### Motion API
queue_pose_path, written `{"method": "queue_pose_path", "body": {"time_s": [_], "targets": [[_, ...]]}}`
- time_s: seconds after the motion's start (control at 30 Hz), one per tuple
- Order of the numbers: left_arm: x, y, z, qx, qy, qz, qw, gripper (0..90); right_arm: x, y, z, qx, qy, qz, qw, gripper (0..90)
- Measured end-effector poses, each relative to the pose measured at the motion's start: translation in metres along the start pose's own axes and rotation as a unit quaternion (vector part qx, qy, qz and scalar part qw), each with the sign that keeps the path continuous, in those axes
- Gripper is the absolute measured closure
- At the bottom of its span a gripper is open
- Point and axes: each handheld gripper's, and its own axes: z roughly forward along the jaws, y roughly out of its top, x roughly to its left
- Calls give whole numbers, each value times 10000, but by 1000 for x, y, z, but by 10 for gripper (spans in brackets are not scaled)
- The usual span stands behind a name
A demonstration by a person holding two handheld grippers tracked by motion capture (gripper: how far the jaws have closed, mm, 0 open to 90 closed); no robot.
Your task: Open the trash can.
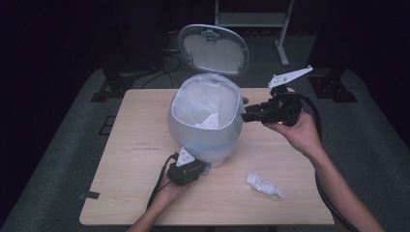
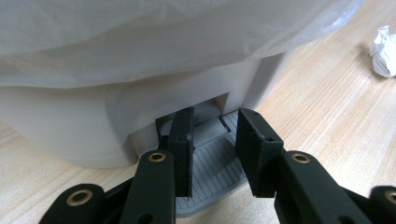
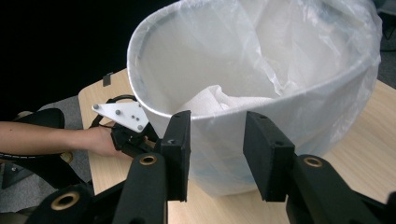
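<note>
A pale grey pedal bin (image 1: 205, 128) lined with a clear bag stands mid-table, its lid (image 1: 212, 48) raised. White paper (image 1: 209, 121) lies inside it. My left gripper (image 1: 204, 169) is low at the bin's front base. In the left gripper view its jaws (image 2: 215, 121) stand apart over the ribbed grey pedal (image 2: 215, 161), with nothing clamped between them. My right gripper (image 1: 244, 116) hovers at the bin's right rim, pointing at it. Its jaws (image 3: 218, 126) are open and empty, just outside the bin wall (image 3: 233, 140).
A crumpled white tissue (image 1: 265, 185) lies on the wooden table (image 1: 135, 145) at the front right, also visible as the tissue (image 2: 385, 51) in the left gripper view. Cables trail from both grippers. Dark floor and stand legs surround the table.
</note>
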Motion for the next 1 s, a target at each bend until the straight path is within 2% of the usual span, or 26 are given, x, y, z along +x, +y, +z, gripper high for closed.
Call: {"method": "queue_pose_path", "body": {"time_s": [0.37,0.77,1.0], "targets": [[0,0,0,-1,0,2,10000,675,-6,-20,-3,-30,-80,131,9999,528],[0,0,0,0,1,6,10000,675,-6,-36,-2,17,-169,100,9998,464],[0,0,0,4,3,15,10000,675,-8,-49,-3,23,-206,175,9996,423]]}}
